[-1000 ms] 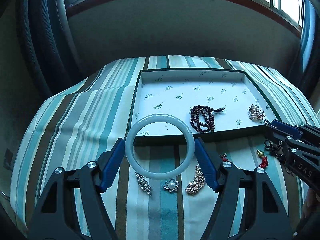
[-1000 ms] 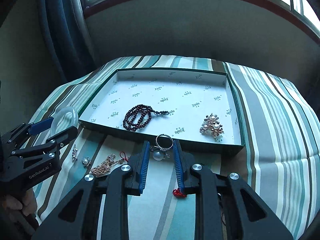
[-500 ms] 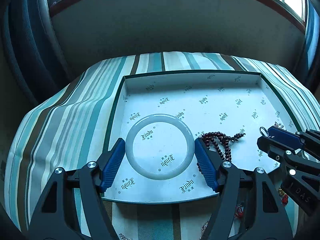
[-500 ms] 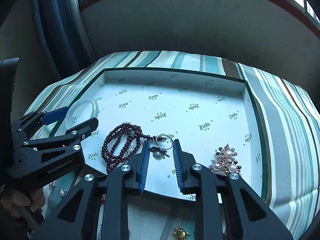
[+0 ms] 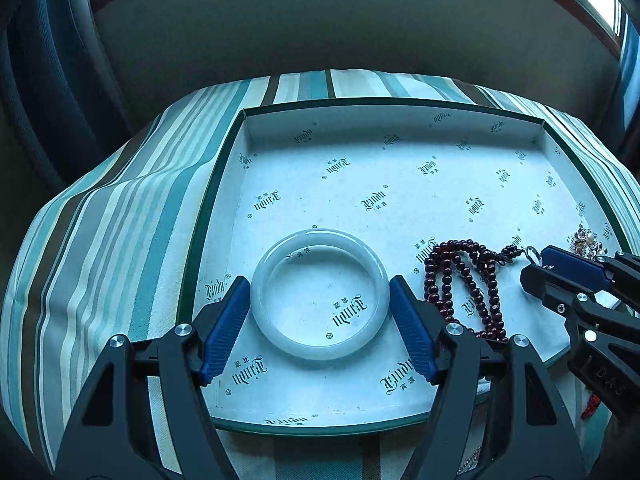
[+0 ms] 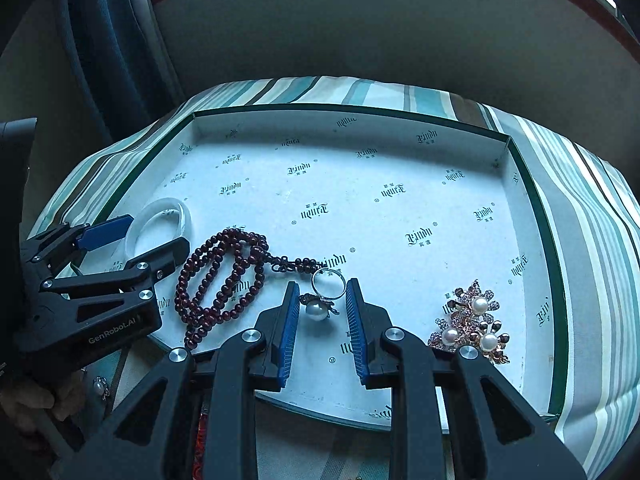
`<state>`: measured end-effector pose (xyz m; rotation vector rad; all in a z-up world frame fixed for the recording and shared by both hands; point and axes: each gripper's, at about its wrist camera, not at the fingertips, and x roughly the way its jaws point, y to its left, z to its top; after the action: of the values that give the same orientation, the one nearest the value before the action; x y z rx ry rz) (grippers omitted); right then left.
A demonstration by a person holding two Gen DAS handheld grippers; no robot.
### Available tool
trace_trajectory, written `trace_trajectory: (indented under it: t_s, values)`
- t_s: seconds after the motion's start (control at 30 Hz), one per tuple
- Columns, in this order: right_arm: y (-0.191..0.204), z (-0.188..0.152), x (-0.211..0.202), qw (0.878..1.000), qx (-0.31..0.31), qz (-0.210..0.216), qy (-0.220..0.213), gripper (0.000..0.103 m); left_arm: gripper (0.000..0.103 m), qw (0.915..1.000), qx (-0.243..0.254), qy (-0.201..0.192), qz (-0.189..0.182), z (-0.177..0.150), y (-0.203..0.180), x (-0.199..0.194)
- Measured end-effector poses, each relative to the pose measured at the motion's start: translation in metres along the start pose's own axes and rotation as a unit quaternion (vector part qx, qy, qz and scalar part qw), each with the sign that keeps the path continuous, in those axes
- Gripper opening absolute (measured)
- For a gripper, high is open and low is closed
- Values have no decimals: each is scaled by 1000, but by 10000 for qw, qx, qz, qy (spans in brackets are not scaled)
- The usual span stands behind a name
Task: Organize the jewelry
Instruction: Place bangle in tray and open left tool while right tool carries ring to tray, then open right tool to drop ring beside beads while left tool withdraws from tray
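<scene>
My left gripper (image 5: 320,296) is shut on a pale jade bangle (image 5: 264,312) and holds it level over the front left of the white-lined tray (image 5: 280,120). The bangle (image 6: 138,226) also shows in the right wrist view. My right gripper (image 6: 322,308) is shut on a silver pearl ring (image 6: 320,308) and holds it over the tray's front middle (image 6: 504,140). A dark red bead string (image 6: 224,280) lies in the tray between the two grippers; it also shows in the left wrist view (image 5: 464,280). A pearl flower brooch (image 6: 472,324) lies at the tray's front right.
The tray rests on a striped teal cloth (image 5: 120,220) over a rounded table. A small pearl piece (image 6: 98,388) and a red tassel (image 5: 592,404) lie on the cloth in front of the tray. Dark curtains and a wall stand behind.
Both grippers have moved forward from above the cloth to over the tray, carrying the bangle and the ring. They have also come lower toward the tray floor.
</scene>
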<state>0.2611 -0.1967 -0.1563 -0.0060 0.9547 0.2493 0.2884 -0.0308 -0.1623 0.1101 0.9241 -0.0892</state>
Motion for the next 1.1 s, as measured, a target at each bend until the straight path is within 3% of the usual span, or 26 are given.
trace_trajectory:
  t_s: [0.1, 0.2, 0.43, 0.77, 1.1]
  values:
    - [-3, 0, 1, 10000, 84, 51, 6, 29, 73, 10000, 31, -36, 49, -1, -1, -1]
    - [-3, 1, 0, 10000, 93, 14, -28, 47, 78, 10000, 44, -39, 36, -1, -3, -1]
    - [-4, 2, -5, 9999, 110, -32, -96, 47, 90, 10000, 46, -78, 19, -2, -6, -5]
    - [-5, 4, -21, 9996, 123, -105, -231, 47, 92, 9995, 84, -285, 57, 2, -10, -20]
    - [-6, -3, -66, 9987, 60, -257, -445, 47, 92, 9980, 25, -632, 8, 2, -4, -70]
